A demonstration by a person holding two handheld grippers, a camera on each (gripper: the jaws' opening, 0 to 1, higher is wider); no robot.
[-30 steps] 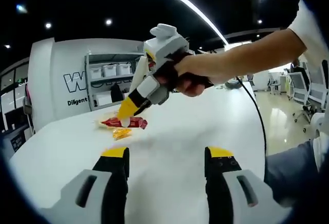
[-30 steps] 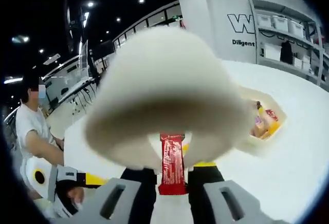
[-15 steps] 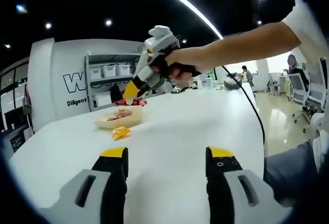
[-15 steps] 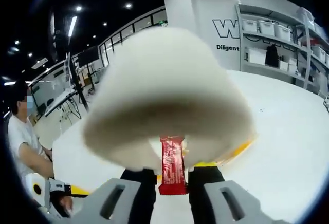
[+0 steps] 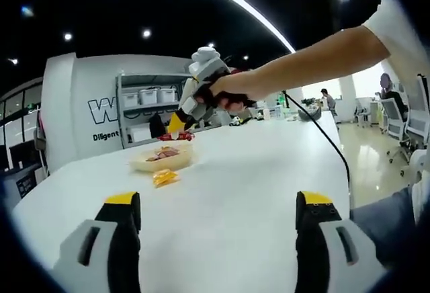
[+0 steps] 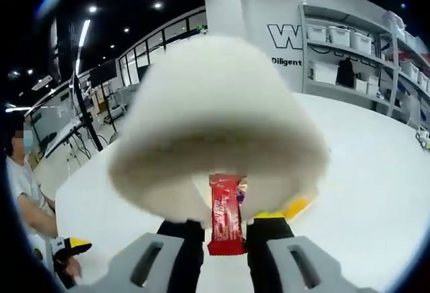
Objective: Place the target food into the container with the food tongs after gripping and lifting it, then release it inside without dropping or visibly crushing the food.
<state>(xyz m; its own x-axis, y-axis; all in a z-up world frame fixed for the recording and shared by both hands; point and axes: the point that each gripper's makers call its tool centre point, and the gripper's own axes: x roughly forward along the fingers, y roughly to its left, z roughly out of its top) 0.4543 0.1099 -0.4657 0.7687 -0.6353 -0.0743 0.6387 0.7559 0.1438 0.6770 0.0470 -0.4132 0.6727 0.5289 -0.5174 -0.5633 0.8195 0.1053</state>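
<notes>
Left gripper view is showing the right gripper (image 5: 180,126) hanging over the far rim of the container (image 5: 161,159), where a second ago it was down at table level with the red snack bar (image 5: 176,136) just lifted. The carry is looking almost done, and what is left is probably a short descent and a gentle opening. Right gripper view is showing that bar (image 6: 226,214) clamped upright between the right jaws, its wrapper not visibly crushed; a blurred white tong part (image 6: 215,125) is blocking the scene ahead. The left gripper (image 5: 215,216) is idling low over the white table (image 5: 255,172) with its jaws wide apart and empty. A small orange packet (image 5: 164,177) is lying just beside the container's near wall, apart from it. The container is sitting near the far table edge with food already inside, so the free room seems to lie above and on the near side.
</notes>
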